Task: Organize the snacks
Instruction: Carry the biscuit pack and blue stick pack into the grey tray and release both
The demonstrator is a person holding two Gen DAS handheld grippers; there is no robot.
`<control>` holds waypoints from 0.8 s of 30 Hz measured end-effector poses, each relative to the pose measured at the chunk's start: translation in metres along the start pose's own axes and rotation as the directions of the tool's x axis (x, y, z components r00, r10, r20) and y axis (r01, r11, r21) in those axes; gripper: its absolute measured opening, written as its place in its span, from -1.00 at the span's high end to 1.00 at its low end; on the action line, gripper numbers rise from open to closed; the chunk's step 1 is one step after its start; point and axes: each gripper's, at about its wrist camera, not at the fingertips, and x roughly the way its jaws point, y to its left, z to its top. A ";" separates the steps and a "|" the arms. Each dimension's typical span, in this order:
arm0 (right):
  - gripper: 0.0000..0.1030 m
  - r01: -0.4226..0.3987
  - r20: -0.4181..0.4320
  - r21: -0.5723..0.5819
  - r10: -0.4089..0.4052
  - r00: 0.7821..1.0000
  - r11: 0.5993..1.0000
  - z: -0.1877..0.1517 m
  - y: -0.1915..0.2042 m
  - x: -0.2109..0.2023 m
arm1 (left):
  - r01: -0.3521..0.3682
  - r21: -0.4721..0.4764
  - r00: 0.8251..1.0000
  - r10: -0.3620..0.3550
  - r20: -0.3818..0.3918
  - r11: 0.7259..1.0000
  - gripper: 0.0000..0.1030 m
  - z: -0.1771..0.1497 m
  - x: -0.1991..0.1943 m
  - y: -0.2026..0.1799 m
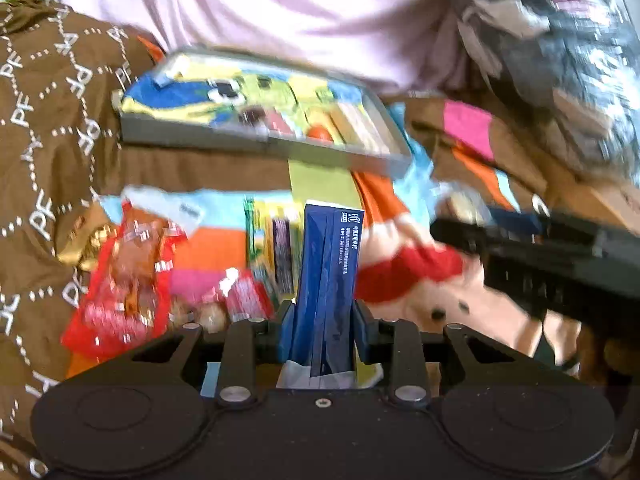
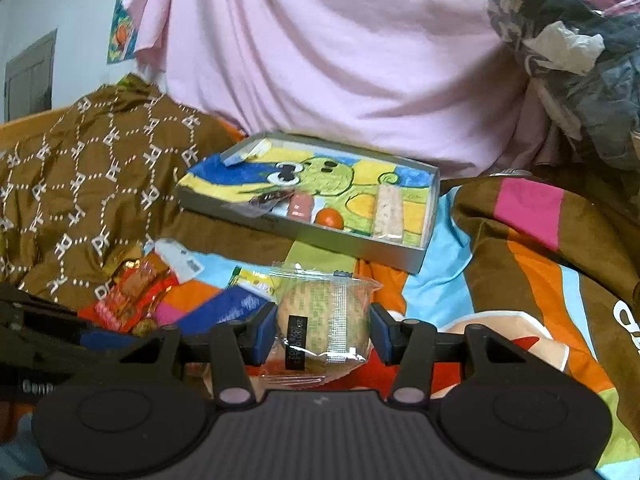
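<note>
Both grippers were loaded, each pinching a snack above the striped bedspread point(image 2: 500, 280). The left gripper point(image 1: 322, 312) clamped a blue packet point(image 1: 328, 264) that stood upright between its pads, gripped low, with most of its length free above the jaws; so tall a packet could probably pivot or slide if the wrist rolled. The right gripper point(image 2: 324, 332) held a round cracker in clear wrap point(image 2: 324, 320) by its two edges. The slick film and brittle disc made slipping or cracking the likely faults, the first from too light a squeeze, the second from too hard a one. The grey tray point(image 2: 428, 240), apparently the destination, lay ahead of both grippers and well apart from them, resting tilted on soft bedding; an orange ball point(image 2: 330, 218) inside might roll if the tray were nudged. The two grippers worked close together beside the loose red snack bag point(image 1: 120, 280), so a collision between them was possible.
</note>
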 end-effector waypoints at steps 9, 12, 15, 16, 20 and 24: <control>-0.04 0.024 0.072 0.031 -0.027 0.997 0.999 0.004 -0.008 0.009 | 0.005 -0.014 0.997 -0.004 0.074 1.000 0.37 0.044 0.014 -0.002; -0.04 0.043 0.098 0.031 -0.046 0.994 0.999 0.007 -0.011 0.015 | 0.000 -0.015 0.995 0.002 0.103 1.000 0.37 0.060 0.020 -0.004; -0.04 0.063 0.133 0.021 -0.065 0.989 0.998 0.014 -0.015 0.027 | -0.013 -0.013 0.991 0.015 0.134 1.000 0.37 0.078 0.027 -0.005; -0.04 0.072 0.143 0.013 -0.073 0.987 0.997 0.016 -0.016 0.033 | -0.015 -0.019 0.990 0.017 0.139 1.000 0.37 0.083 0.030 -0.005; -0.04 0.082 0.158 0.027 -0.085 0.984 0.996 0.019 -0.021 0.061 | -0.036 -0.068 0.988 0.046 0.149 0.997 0.37 0.104 0.049 0.001; -0.04 0.093 0.183 -0.003 -0.091 0.979 0.996 0.025 -0.019 0.086 | -0.061 -0.111 0.982 0.079 0.169 0.992 0.37 0.124 0.068 0.008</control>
